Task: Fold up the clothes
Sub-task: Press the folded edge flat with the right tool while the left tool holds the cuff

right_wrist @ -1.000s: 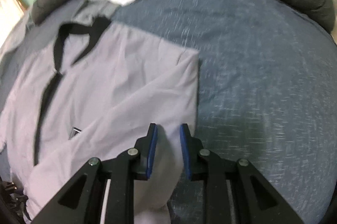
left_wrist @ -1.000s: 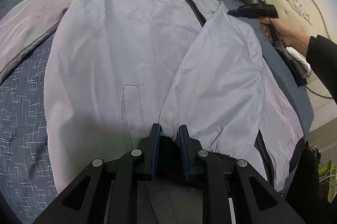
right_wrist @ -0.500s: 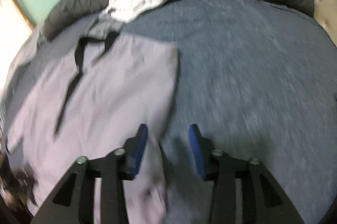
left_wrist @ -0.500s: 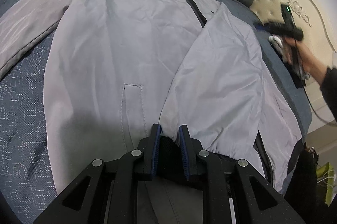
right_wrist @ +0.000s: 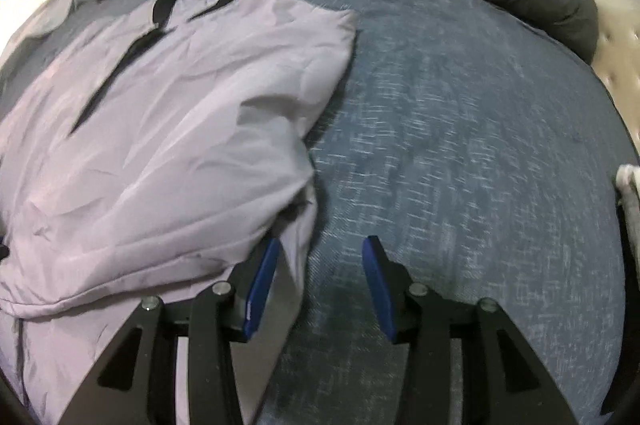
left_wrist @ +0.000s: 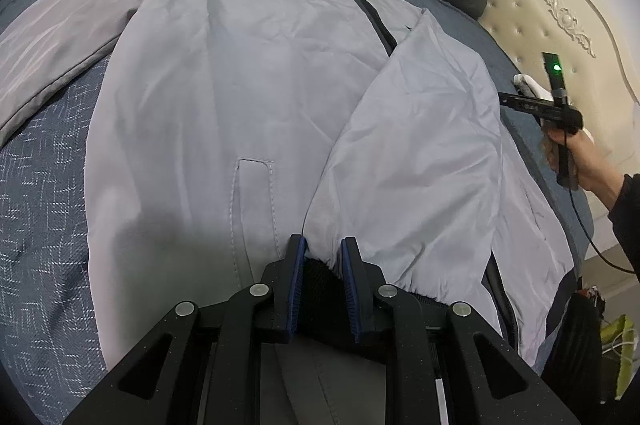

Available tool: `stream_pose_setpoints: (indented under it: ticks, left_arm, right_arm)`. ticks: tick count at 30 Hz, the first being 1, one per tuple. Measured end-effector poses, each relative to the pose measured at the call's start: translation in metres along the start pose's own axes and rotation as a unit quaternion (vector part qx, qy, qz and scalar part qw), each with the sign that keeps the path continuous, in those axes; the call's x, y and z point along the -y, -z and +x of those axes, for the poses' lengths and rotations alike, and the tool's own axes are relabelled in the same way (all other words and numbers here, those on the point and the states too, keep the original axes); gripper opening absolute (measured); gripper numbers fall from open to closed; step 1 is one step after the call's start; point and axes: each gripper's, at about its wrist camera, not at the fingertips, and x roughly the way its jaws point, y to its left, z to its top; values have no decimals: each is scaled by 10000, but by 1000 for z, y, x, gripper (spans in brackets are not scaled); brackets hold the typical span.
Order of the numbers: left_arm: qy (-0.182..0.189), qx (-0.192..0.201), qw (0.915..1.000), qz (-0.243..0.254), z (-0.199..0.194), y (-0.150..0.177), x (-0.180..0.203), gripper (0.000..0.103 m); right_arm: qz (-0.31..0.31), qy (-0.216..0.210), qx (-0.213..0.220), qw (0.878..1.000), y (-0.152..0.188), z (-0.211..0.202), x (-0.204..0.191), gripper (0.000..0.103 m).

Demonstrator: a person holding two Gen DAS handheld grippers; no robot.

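Jacket (left_wrist: 224,97), grey, is lying spread flat on the blue bed (right_wrist: 460,129), with its right sleeve (left_wrist: 424,145) already folded over the front, while the left sleeve (left_wrist: 60,41) is lying stretched out to the far left, so the folding seems partly done. Left gripper (left_wrist: 323,257) is clamping the dark cuff (left_wrist: 320,285) of the folded sleeve. Right gripper (right_wrist: 320,265) is hanging with its tongs apart, holding nothing.
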Motion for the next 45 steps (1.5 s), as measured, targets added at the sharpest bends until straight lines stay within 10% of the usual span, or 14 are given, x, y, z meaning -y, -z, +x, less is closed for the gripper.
stream_pose_setpoints:
  ticks: [9,16,24,30,39,45]
  left_arm:
    - [10,-25,10000,21,-2,0,-2,21]
    - [0,-20,10000,19,-2,2,-2,22]
    - [1,-24,10000,22,-1,0,-3,22]
    - [-5,-25,10000,18,-3,0,-2,22]
    - [46,-6,10000,-41,-5,0,-4,21]
    - [114,-9,9999,-90,-5,1,-6,21]
  right_arm:
    - [77,108,67,9999,-14,19,3,44]
    - [533,-79,458,9975,-3,8,13,12]
    - [868,-275,294,9954,11,-4,33,12]
    - [1701,-955,1007,9756,-10,-43,48,12]
    - [1342,-819,-163,9874,-41,25,-2,12]
    - [1454,-613,98,9874,-41,14,2,12]
